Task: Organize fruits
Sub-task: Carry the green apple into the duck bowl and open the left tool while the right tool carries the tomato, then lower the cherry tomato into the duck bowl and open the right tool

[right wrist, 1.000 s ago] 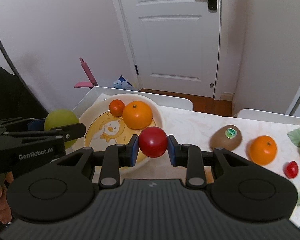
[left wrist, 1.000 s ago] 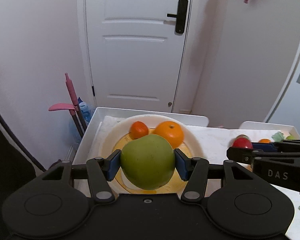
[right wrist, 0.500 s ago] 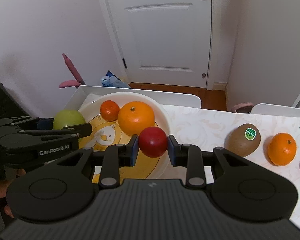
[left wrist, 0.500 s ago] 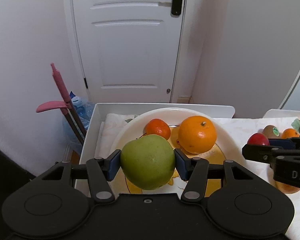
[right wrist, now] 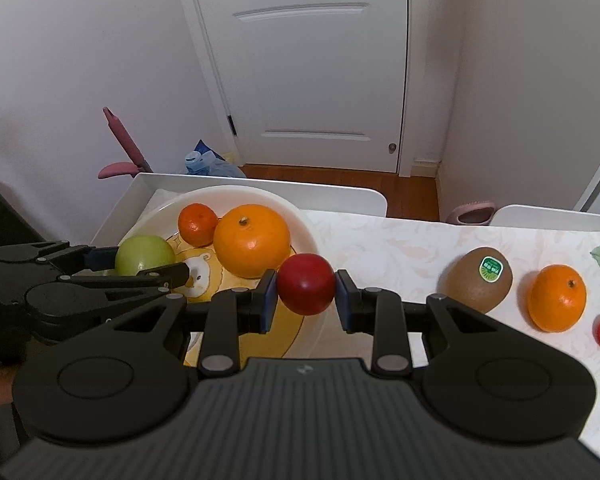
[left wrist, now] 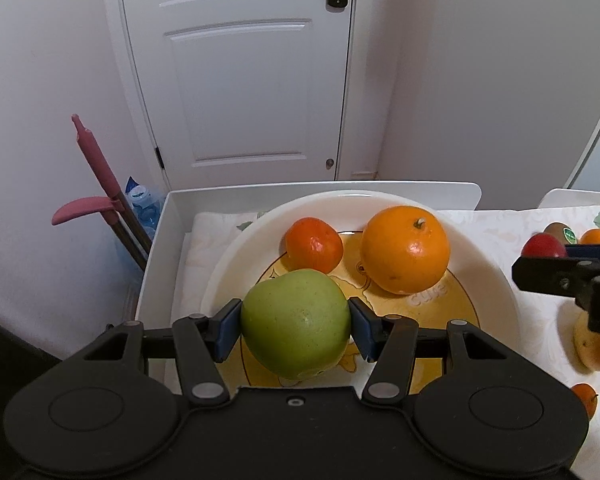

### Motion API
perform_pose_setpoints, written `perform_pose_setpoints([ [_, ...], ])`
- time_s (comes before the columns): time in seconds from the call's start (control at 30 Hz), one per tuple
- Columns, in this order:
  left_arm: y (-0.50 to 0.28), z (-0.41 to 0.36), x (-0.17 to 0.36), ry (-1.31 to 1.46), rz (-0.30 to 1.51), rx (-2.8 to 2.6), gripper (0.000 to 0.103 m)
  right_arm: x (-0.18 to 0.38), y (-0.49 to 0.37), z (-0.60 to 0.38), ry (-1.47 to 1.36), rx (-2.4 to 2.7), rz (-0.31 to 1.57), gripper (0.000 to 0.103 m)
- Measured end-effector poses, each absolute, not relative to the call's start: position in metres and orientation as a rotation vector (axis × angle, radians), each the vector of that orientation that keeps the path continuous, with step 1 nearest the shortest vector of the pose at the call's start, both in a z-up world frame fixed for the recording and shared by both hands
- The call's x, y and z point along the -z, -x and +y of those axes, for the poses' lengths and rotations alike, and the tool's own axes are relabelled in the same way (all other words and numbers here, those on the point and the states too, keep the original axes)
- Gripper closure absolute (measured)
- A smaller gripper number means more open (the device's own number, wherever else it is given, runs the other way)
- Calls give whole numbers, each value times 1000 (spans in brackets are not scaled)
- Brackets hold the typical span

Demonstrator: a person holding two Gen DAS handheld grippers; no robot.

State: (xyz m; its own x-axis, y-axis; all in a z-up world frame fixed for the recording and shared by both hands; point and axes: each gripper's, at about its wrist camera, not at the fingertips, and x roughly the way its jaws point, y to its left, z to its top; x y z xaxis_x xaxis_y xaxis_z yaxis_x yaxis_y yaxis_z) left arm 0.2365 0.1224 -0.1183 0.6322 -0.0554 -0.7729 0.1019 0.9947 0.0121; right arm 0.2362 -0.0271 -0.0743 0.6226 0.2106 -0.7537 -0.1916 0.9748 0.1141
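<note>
Fruit fills both tools: round green apple (left wrist: 296, 322) clamped in the left gripper (left wrist: 295, 330) over the white cartoon-printed plate (left wrist: 488, 280), smooth red apple (right wrist: 306, 284) pinched by the right gripper (right wrist: 306, 300) at its right rim.

Both fruits, green apple (left wrist: 296, 322) and red apple (right wrist: 306, 284), moved over the plate (left wrist: 488, 276).

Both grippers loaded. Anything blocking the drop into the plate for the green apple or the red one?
Nothing visible. The left gripper holds the green apple over bare plate; large orange and tangerine lie farther back. The right gripper's red apple hangs at the near rim, beside the orange.
</note>
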Motion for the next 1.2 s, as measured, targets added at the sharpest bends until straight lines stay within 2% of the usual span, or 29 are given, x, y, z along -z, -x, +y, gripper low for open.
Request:
perform_pose_setpoints([
  [0.03, -236, 123, 118, -52, 881, 87, 42, 74, -236, -28, -20, -231, 868, 58],
  [0.07, -235, 123, 116, -51, 868, 85, 38, 73, -236, -28, -17, -231, 867, 58],
  [0.1, -233, 123, 113, -51, 850, 82, 22, 72, -235, -28, -15, -230, 866, 58],
  [0.17, -228, 125, 105, -46, 807, 73, 8, 69, -234, -29, -15, -227, 862, 58],
  [1.07, -164, 137, 99, -3, 829, 9, 6, 108, -246, 1, 141, -415, 872, 57],
  [1.13, -162, 138, 99, -5, 826, 6, 6, 106, -242, 1, 146, -415, 858, 45],
  [1.2, -162, 139, 98, -6, 826, 3, 6, 102, -237, 1, 145, -407, 832, 19],
])
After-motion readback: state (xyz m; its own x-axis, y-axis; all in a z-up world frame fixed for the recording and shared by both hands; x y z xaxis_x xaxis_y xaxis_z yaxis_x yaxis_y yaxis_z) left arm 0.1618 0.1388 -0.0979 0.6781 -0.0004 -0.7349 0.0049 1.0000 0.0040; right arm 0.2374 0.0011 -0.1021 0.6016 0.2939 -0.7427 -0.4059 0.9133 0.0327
